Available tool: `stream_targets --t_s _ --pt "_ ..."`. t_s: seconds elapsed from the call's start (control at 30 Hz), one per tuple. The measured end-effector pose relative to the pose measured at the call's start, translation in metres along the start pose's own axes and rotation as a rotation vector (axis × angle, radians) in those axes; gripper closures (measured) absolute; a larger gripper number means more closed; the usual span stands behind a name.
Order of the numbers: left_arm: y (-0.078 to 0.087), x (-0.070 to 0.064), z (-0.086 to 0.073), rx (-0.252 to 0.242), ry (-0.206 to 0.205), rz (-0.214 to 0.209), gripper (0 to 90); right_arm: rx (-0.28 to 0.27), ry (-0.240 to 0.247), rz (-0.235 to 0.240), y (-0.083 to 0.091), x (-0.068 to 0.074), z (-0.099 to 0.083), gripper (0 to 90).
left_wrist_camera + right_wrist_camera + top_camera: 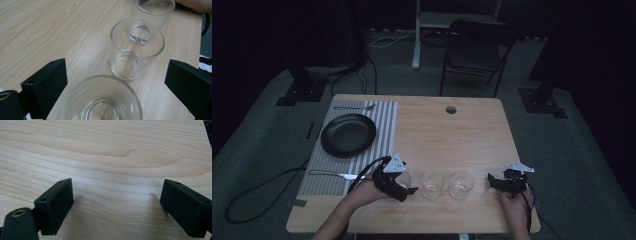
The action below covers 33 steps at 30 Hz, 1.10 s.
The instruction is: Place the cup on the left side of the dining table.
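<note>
Left gripper (116,82) open around nearest glass (102,100)

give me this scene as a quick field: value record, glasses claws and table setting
glasses: three clear empty tumblers in a row near the table's front edge
nearest glass: between the open left claw jaws, not gripped
middle glass: upright, apart from its neighbours
far glass: upright, nearest the right claw
right claw: open, over bare wood
placemat: striped, holds black plate, fork, knife
</note>
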<state>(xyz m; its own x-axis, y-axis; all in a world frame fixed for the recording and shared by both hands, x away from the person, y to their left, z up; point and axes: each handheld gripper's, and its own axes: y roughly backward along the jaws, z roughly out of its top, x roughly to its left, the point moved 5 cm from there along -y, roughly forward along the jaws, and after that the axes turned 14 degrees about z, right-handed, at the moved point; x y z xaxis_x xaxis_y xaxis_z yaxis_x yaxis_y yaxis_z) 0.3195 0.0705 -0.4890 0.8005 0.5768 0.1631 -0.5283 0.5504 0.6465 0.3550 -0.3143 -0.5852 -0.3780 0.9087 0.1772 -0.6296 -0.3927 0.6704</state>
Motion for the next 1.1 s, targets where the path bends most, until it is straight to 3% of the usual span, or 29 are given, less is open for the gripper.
stream_targets --t_s 0.3,0.63,0.67,0.83,1.1 --pt "-0.013 -0.012 0.013 0.033 -0.052 -0.022 4.8 0.0 -0.001 0.0 0.0 0.0 0.0 11.3" --pt "-0.025 -0.02 0.021 0.053 -0.079 -0.035 4.8 -0.001 -0.001 0.0 0.0 0.0 0.0 11.5" --pt "-0.029 -0.024 0.025 0.068 -0.103 -0.041 4.8 -0.001 -0.001 0.0 0.0 0.0 0.0 11.5" --pt "-0.037 -0.029 0.029 0.098 -0.138 -0.04 4.8 -0.001 -0.001 0.001 0.0 0.0 0.0 11.5" --pt "-0.051 -0.036 0.033 0.171 -0.168 -0.052 4.8 -0.001 -0.001 0.0 0.0 0.0 0.0 11.5"
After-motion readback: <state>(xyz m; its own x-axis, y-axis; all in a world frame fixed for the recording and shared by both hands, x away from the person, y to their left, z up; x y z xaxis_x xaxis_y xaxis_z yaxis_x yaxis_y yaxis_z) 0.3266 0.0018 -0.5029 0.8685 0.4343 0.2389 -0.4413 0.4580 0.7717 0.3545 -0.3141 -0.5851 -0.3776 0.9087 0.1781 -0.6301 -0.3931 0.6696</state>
